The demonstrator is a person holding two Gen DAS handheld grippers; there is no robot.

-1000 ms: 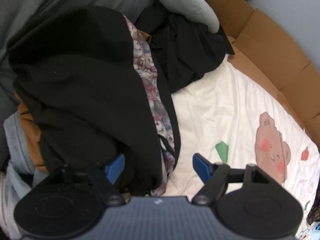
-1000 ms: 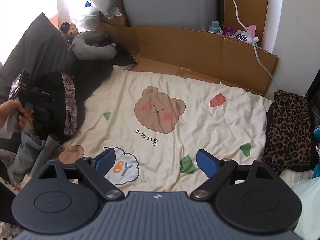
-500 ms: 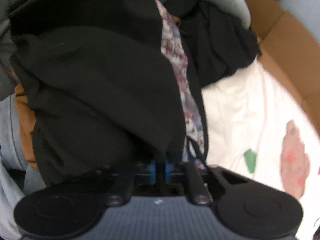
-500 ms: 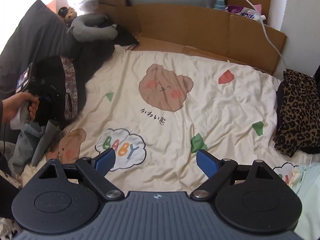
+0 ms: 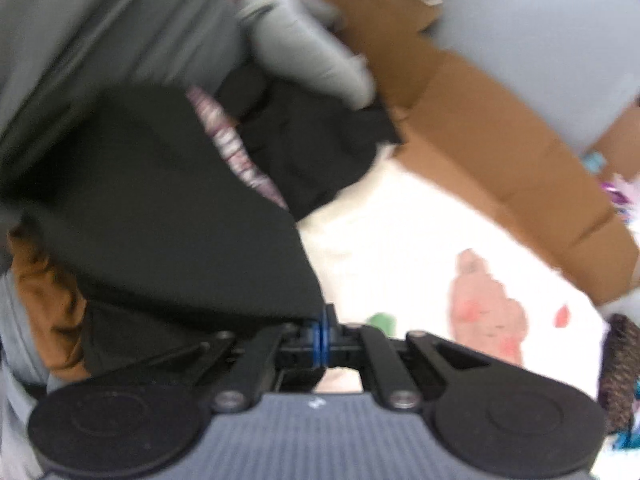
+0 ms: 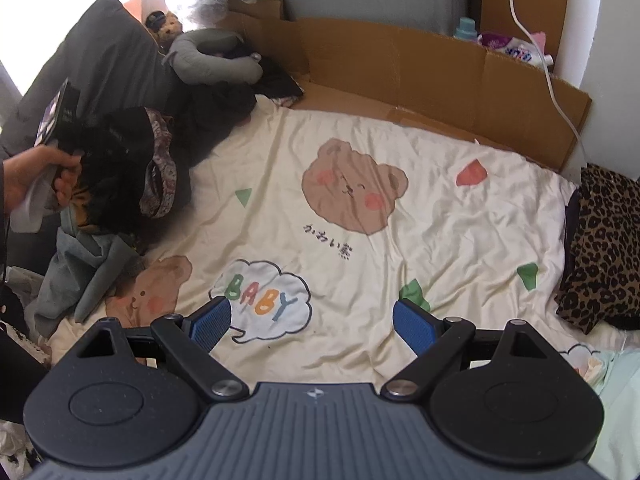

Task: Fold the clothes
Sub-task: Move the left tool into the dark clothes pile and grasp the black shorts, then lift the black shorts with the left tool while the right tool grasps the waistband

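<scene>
The black garment [image 5: 160, 216] sits on top of the heap of clothes at the left edge of the cream bear sheet [image 6: 400, 248], and its near corner is pinched tight in the left gripper [image 5: 322, 332]. It looks dark, soft and crumpled, with a patterned cloth [image 5: 236, 152] tucked beside it. The right gripper [image 6: 312, 320] is spread wide and empty over the sheet, well away from the heap.

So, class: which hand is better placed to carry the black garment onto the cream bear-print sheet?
Left. The left gripper is already shut on the black garment's edge; the right gripper hangs open over the cream bear-print sheet, apart from the pile.
</scene>
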